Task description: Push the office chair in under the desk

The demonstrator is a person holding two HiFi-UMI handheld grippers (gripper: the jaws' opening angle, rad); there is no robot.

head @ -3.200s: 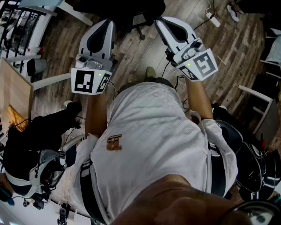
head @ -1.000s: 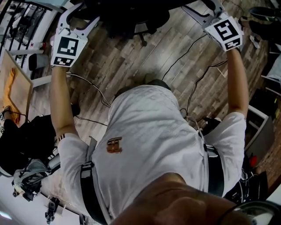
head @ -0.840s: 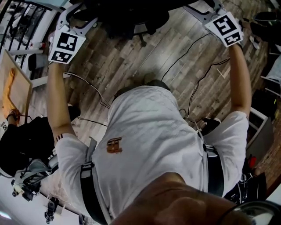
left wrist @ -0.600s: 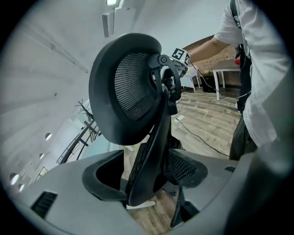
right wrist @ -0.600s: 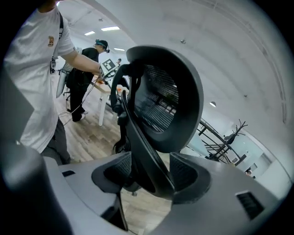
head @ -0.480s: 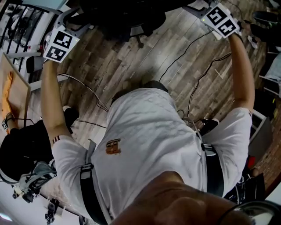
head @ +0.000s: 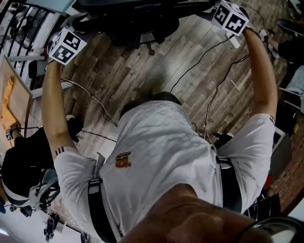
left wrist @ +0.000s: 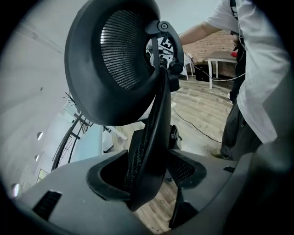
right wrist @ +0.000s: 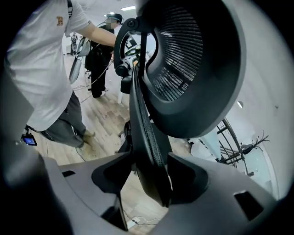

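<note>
A black office chair [head: 137, 14] stands at the top edge of the head view, on the wood floor. My left gripper [head: 76, 21] is on the left edge of its backrest and my right gripper [head: 209, 7] on the right edge, both arms stretched out. In the left gripper view the mesh backrest edge [left wrist: 154, 137] runs between the jaws of the left gripper [left wrist: 147, 179], below the headrest [left wrist: 117, 59]. The right gripper view shows the backrest edge [right wrist: 144, 133] clamped in the right gripper [right wrist: 149, 176]. A pale desk top [left wrist: 89, 142] lies beyond the chair.
Black cables [head: 199, 61] trail over the floor between my feet and the chair. A wooden board [head: 14, 104] and black bags [head: 23, 161] lie at the left. A white table [left wrist: 220, 57] stands behind me, and another person [right wrist: 98, 41] stands further back.
Both grippers went from near my body out to the backrest edges. Over the last second my arms and the chair have shifted forward, towards the top of the head view.
</note>
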